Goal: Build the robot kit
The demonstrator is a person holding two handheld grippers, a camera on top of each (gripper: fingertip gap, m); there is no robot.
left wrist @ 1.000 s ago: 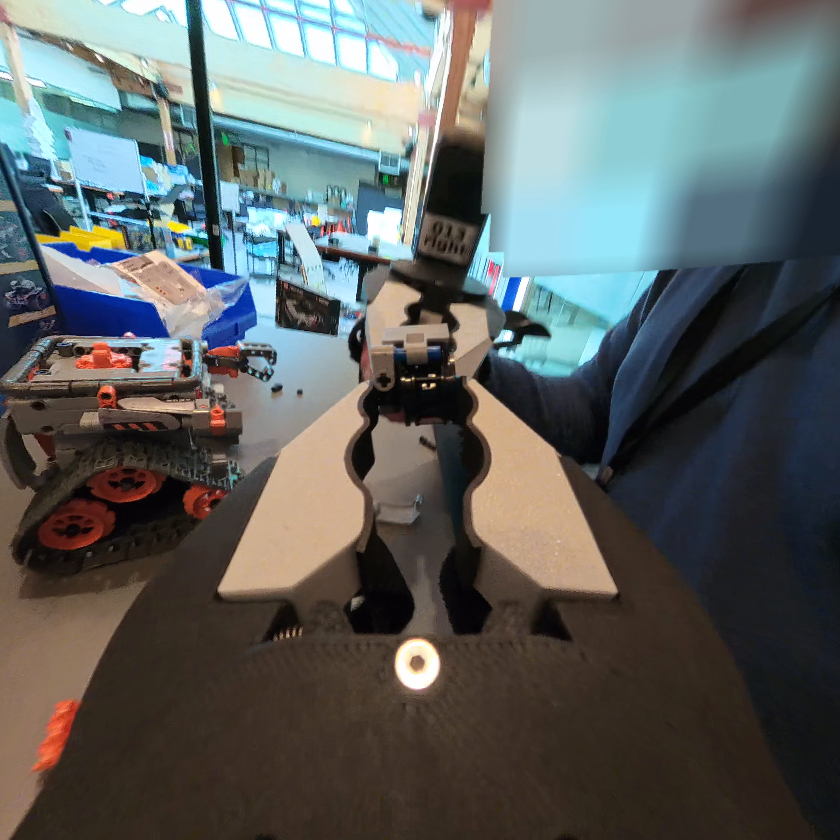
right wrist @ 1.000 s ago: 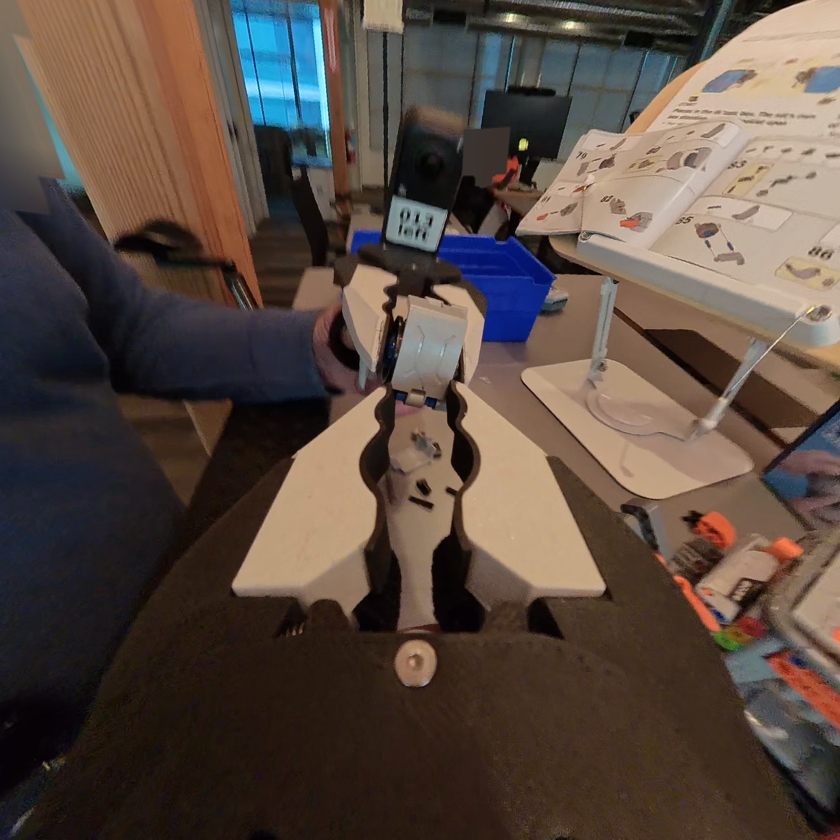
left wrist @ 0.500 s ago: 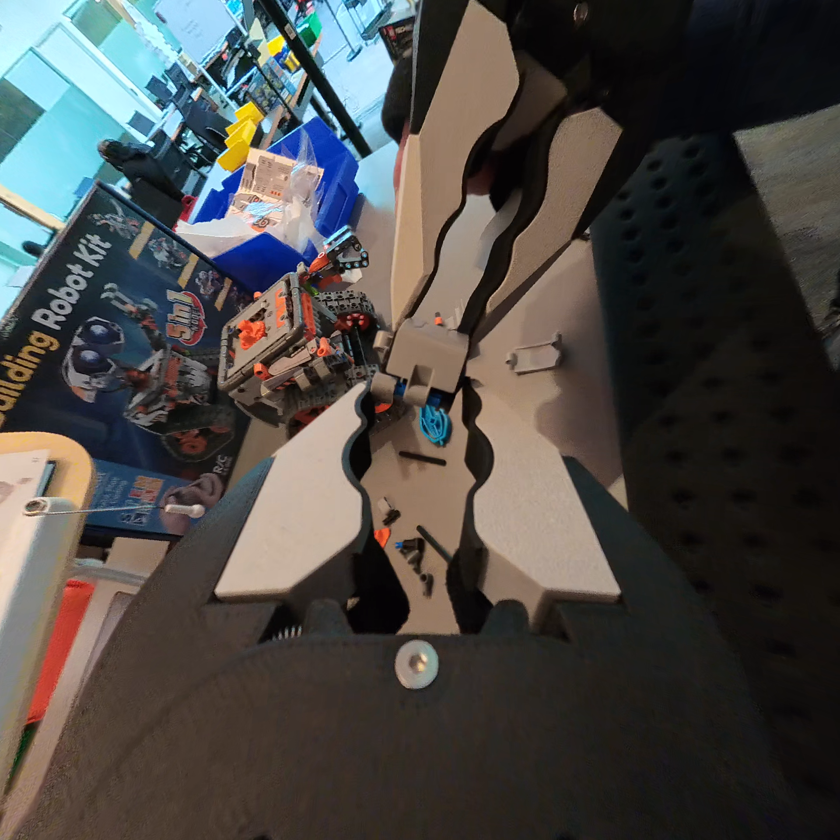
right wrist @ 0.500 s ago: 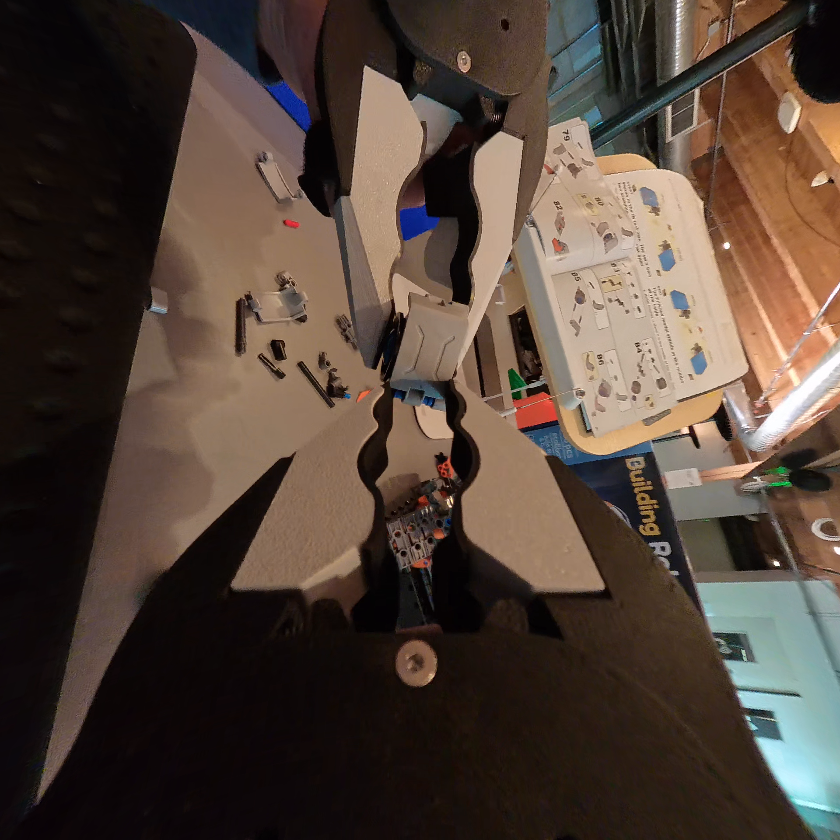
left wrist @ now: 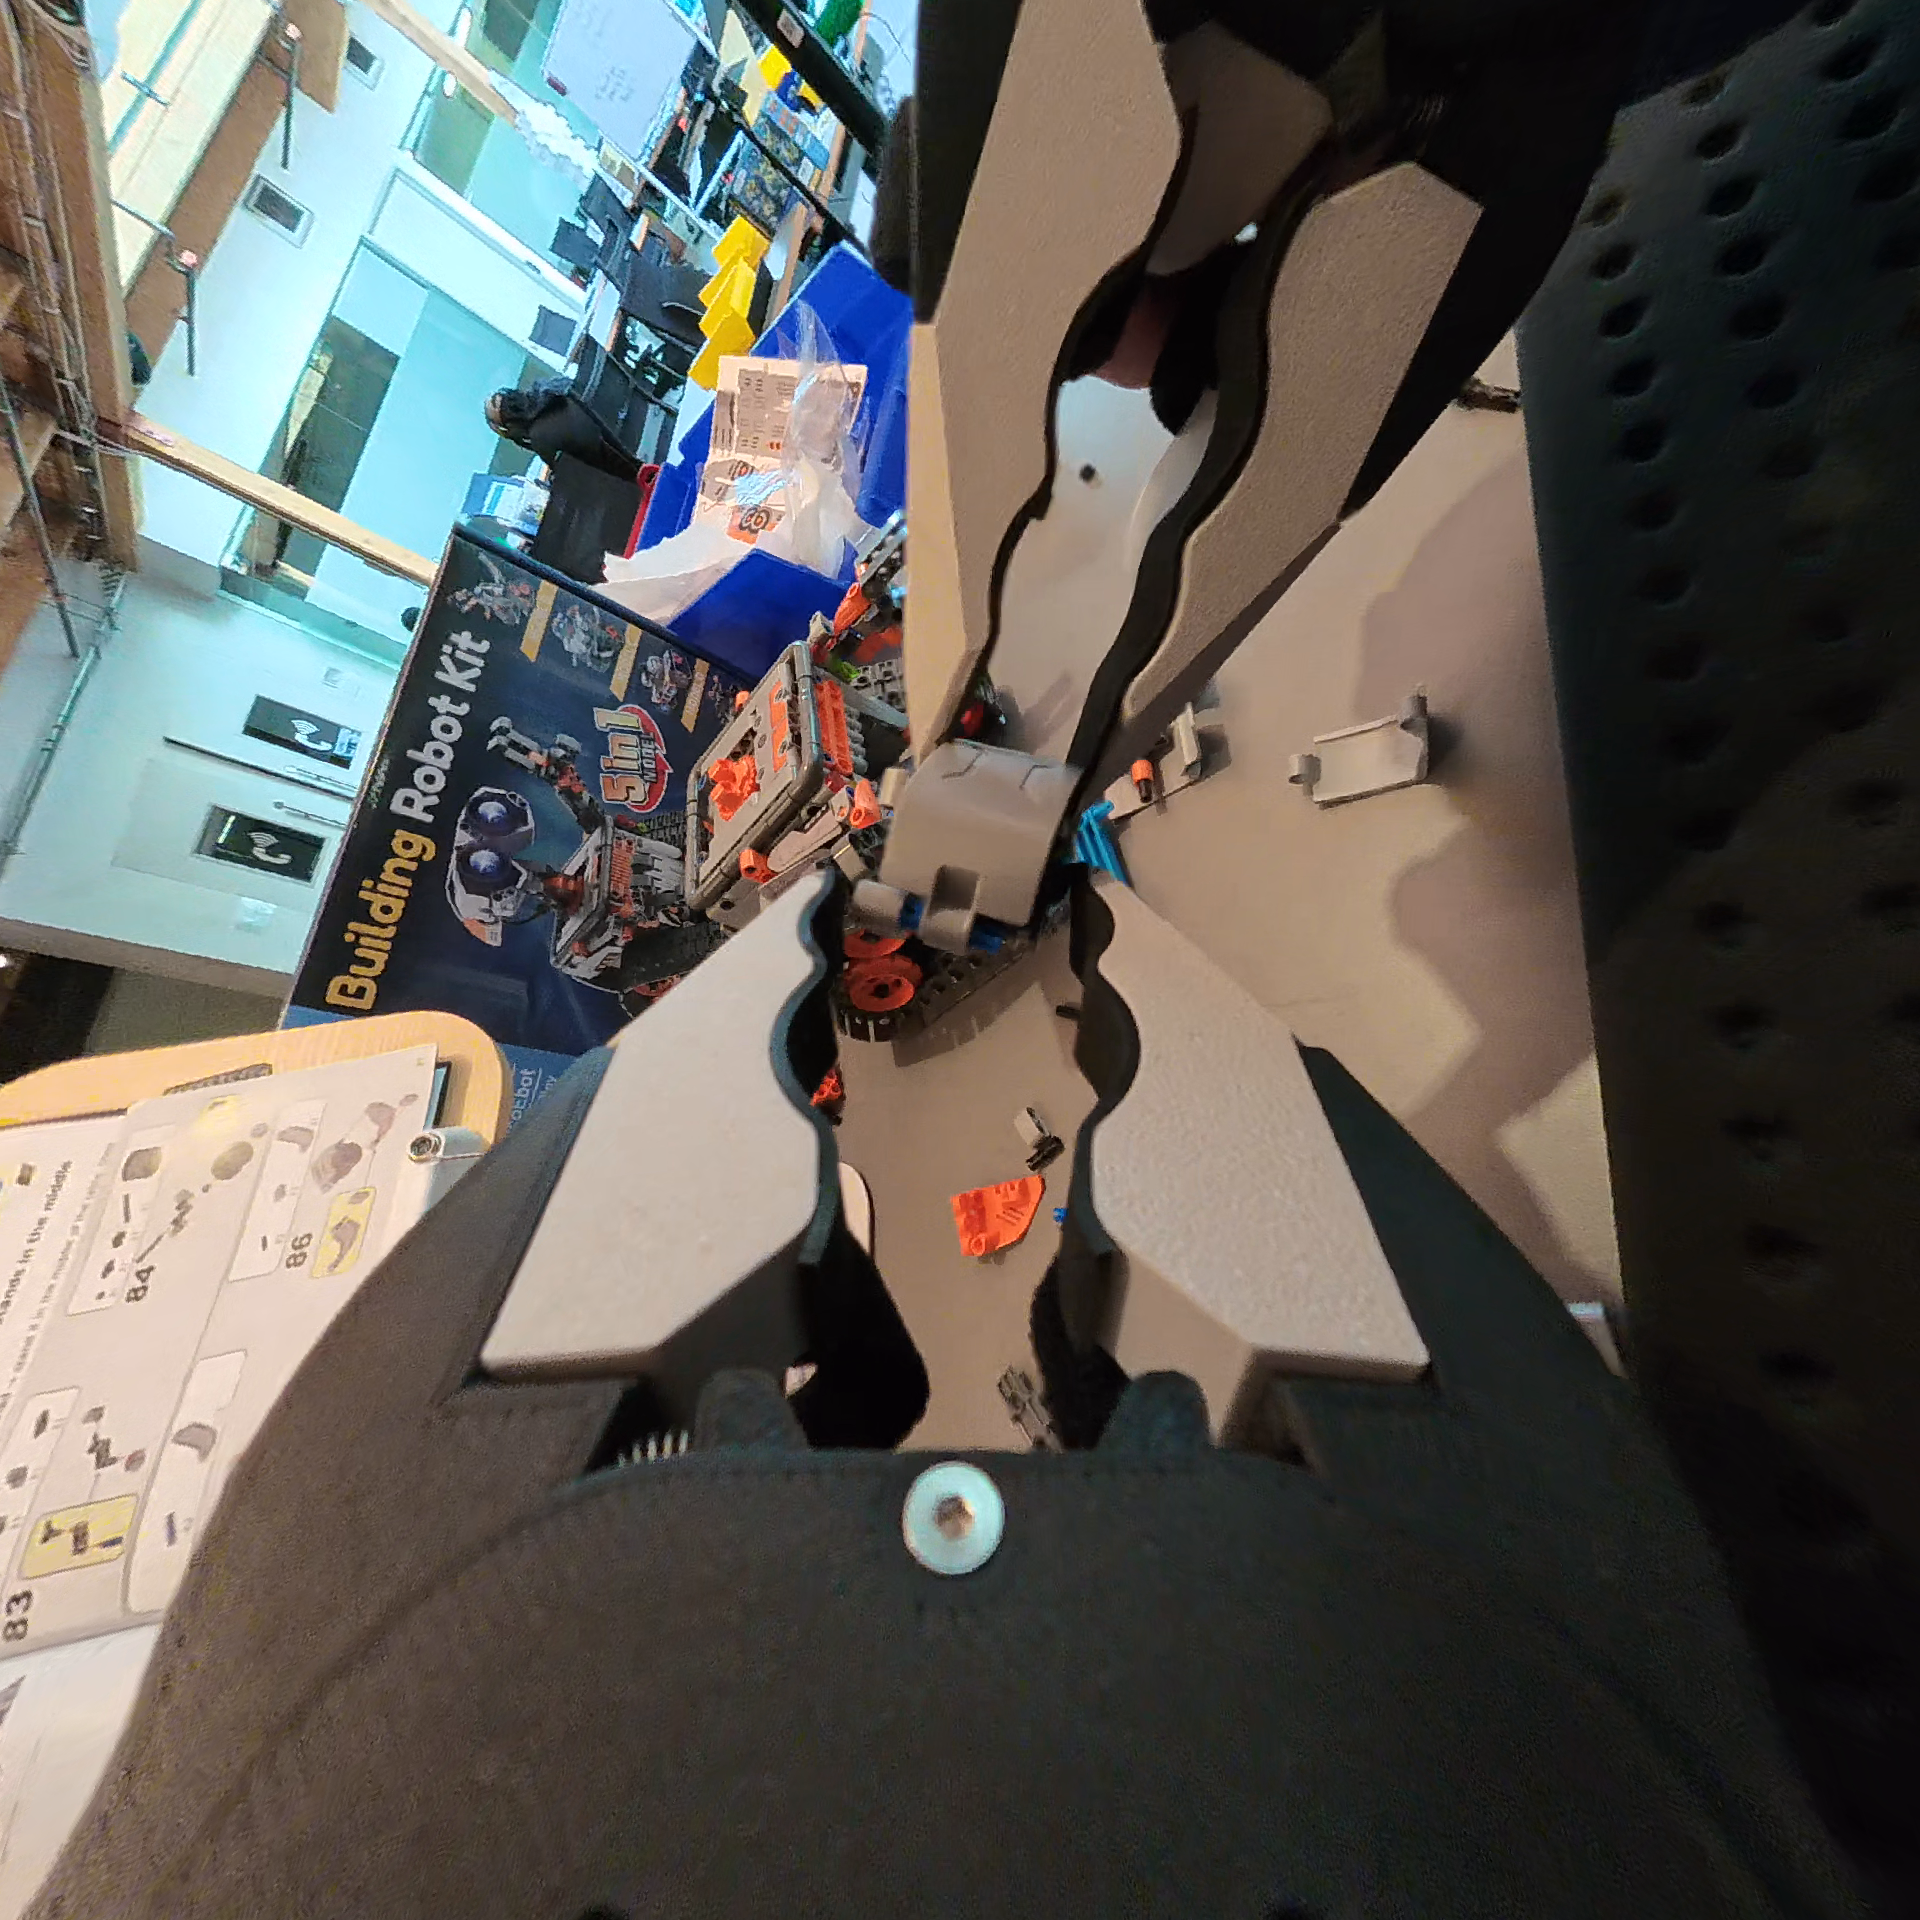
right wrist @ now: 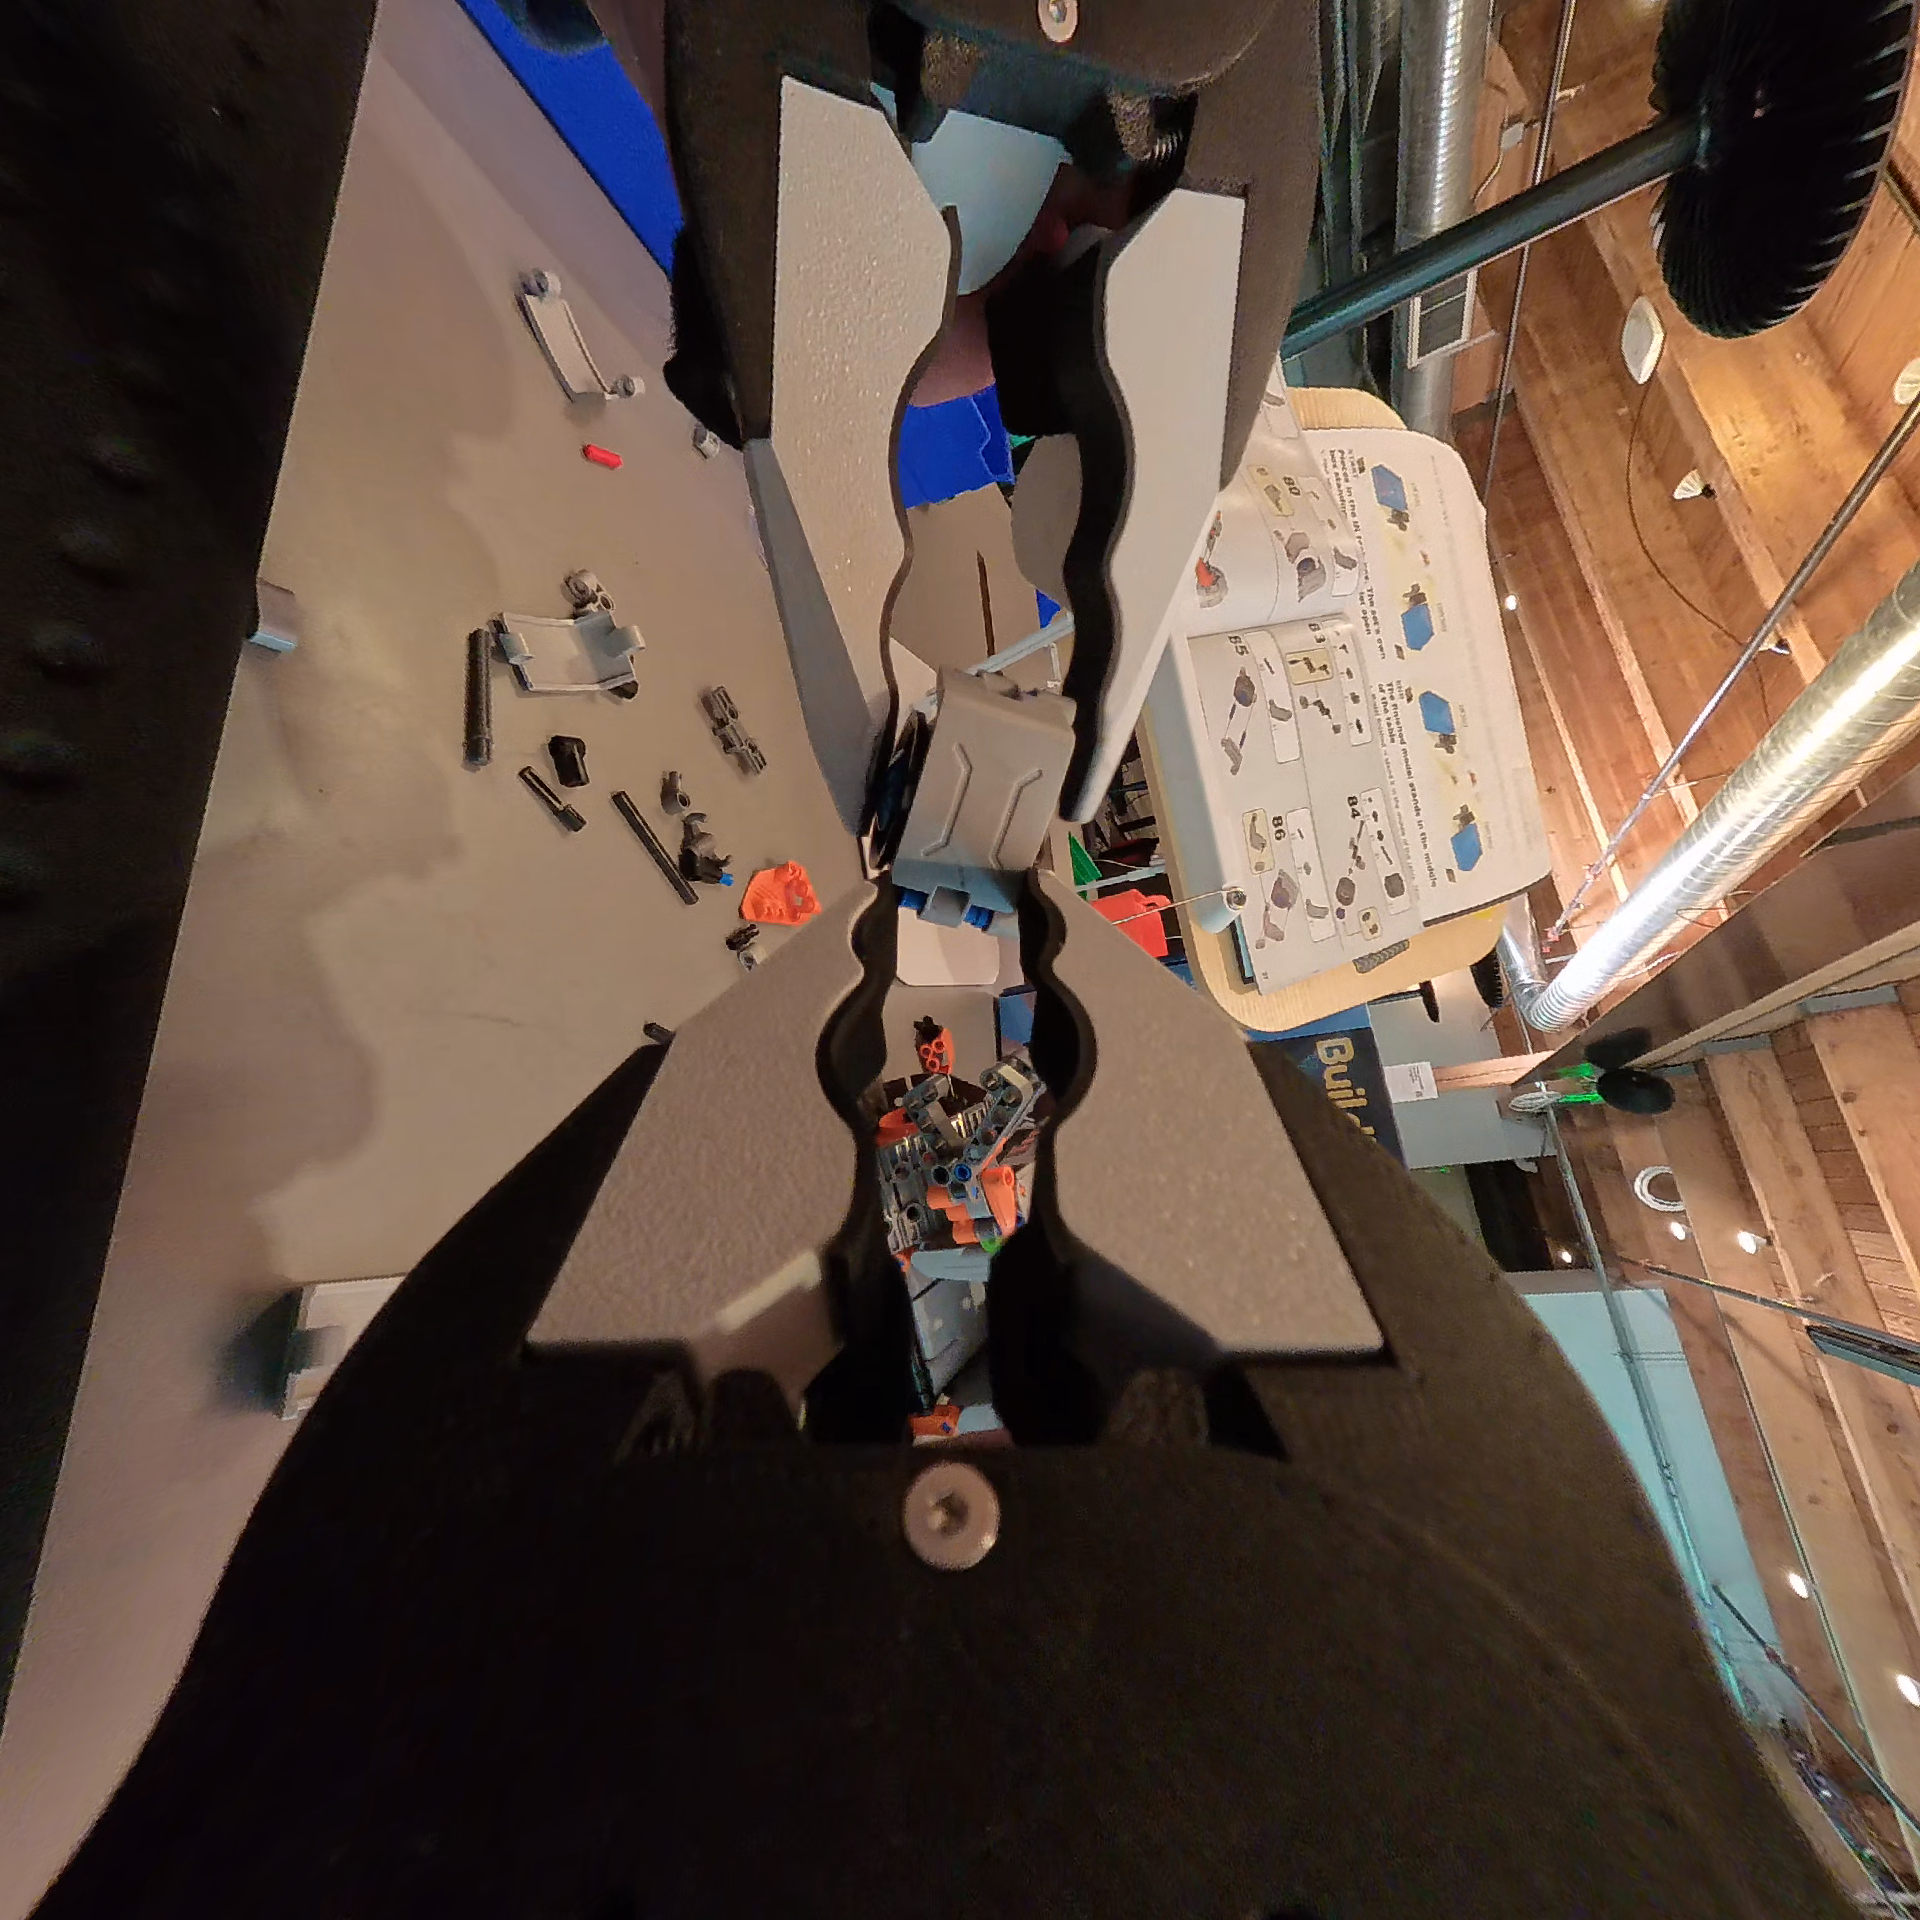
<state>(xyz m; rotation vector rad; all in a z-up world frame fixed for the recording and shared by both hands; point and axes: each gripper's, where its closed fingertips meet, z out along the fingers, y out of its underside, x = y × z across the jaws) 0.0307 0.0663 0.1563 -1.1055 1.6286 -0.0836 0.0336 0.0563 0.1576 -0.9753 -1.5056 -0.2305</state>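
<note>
A small grey brick assembly with blue pins and a blue gear hangs above the grey table. My left gripper comes from below in its view and is shut on the assembly's lower end. My right gripper faces it from above and pinches the same assembly. In the right wrist view, the right gripper holds the stub of the assembly, and the left gripper clamps its sides. Both views are rolled sideways.
A tracked grey-and-orange robot model stands behind the grippers, by a dark kit box and a blue bin. An instruction booklet sits on a stand. Loose parts lie on the table: an orange piece, a grey panel, and black pins. A black perforated surface borders the table. Both grippers' tips are close together, under 4 cm apart. Left tips and right tips are each some 20 centimeters from the grey panel.
Both grippers have rolled sideways together with the assembly still held between them. They have tilted down toward the table, so the robot model and loose parts now show behind.
</note>
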